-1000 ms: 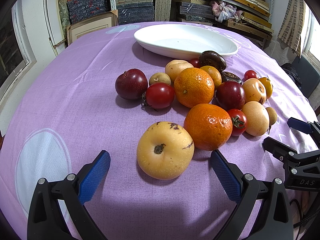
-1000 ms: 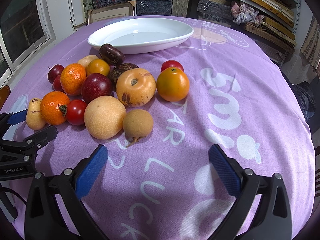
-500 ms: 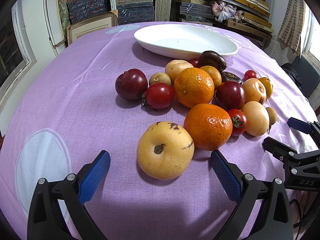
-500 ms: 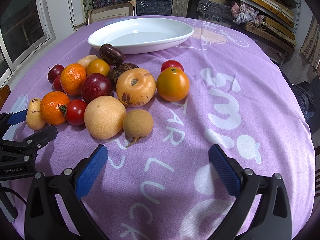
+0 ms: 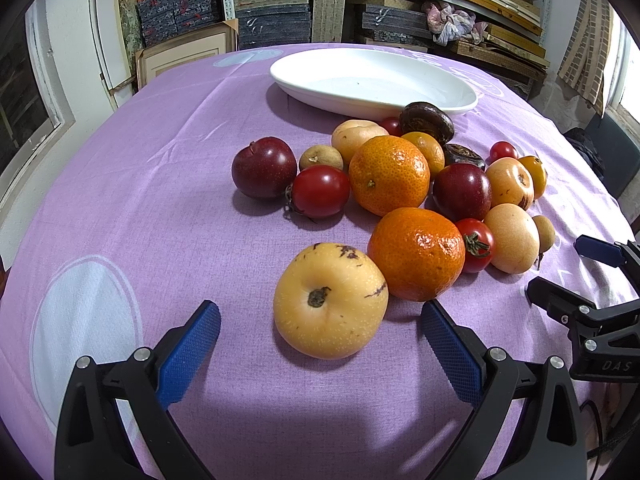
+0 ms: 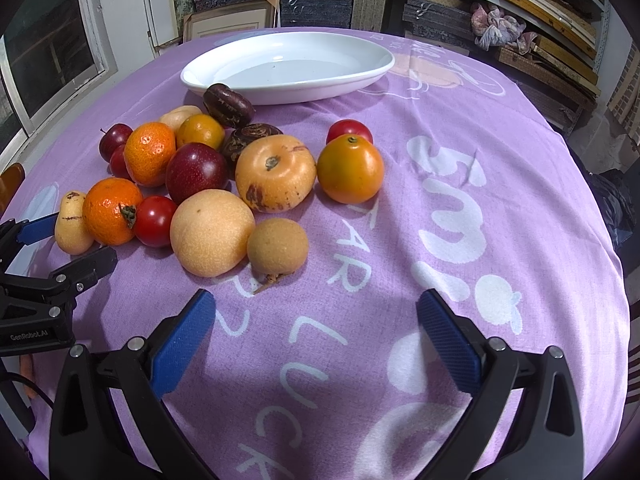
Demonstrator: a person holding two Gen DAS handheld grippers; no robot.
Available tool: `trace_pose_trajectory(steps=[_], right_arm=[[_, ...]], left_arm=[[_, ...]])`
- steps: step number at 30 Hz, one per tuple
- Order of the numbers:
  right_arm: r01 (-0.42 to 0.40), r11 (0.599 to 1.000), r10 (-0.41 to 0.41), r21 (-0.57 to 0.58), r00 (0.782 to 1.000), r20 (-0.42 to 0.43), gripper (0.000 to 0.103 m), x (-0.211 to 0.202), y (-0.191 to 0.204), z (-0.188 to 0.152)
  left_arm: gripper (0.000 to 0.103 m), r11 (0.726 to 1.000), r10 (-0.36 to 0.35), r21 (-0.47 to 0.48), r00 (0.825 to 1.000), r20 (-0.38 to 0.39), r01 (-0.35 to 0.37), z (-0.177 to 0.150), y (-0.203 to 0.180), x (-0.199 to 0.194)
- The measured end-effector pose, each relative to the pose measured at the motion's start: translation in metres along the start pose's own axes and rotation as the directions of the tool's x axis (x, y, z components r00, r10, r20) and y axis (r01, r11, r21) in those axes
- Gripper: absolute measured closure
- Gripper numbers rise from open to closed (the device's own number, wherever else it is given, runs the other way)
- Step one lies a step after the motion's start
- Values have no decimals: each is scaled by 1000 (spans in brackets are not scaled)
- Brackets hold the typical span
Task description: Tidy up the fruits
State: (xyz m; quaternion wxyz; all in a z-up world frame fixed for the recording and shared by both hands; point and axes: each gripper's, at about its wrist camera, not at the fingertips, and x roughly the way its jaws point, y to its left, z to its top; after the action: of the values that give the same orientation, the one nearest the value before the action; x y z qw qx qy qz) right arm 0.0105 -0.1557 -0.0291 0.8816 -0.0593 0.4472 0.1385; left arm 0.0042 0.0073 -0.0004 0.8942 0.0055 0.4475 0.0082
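Nothing has moved since the earlier frames: both views match them item for item. Left hand-held gripper (image 5: 320, 330) hangs low over the surface (image 5: 140, 208), jaws spread wide and holding nothing; a yellow pear (image 5: 330, 300) lies between and just ahead of its blue pads (image 5: 188, 354), touching neither. Pear touches an orange (image 5: 416, 252) to its right. Right hand-held gripper (image 6: 316, 334) is likewise wide open and empty, over bare purple cloth with white lettering. Nearest fruit to it are a small brown fruit (image 6: 277, 245) and a pale round pear (image 6: 212, 232), touching each other, clear of its pads. Remaining fruit sit clustered on the surface: plums (image 5: 264, 167), tomatoes (image 5: 320, 191), a second orange (image 5: 389, 175), two dark wrinkled fruits (image 6: 228, 100). White dish (image 6: 288, 66) stands beyond the cluster, holding no fruit; one dark fruit lies against its near rim.
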Motion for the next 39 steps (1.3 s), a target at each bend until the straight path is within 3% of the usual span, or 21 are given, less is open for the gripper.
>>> trace_pose_trajectory(steps=[17, 33, 39], right_arm=[[-64, 993, 65, -98, 998, 13, 4, 9, -6, 5], [-67, 994, 69, -92, 997, 20, 4, 6, -4, 3], [-116, 993, 116, -2, 991, 67, 4, -4, -18, 5]], left_arm=[[3, 999, -21, 25, 1000, 1, 21, -3, 3, -2], [3, 999, -24, 26, 1000, 1, 24, -4, 3, -2], [3, 999, -52, 2, 999, 14, 52, -5, 7, -6]])
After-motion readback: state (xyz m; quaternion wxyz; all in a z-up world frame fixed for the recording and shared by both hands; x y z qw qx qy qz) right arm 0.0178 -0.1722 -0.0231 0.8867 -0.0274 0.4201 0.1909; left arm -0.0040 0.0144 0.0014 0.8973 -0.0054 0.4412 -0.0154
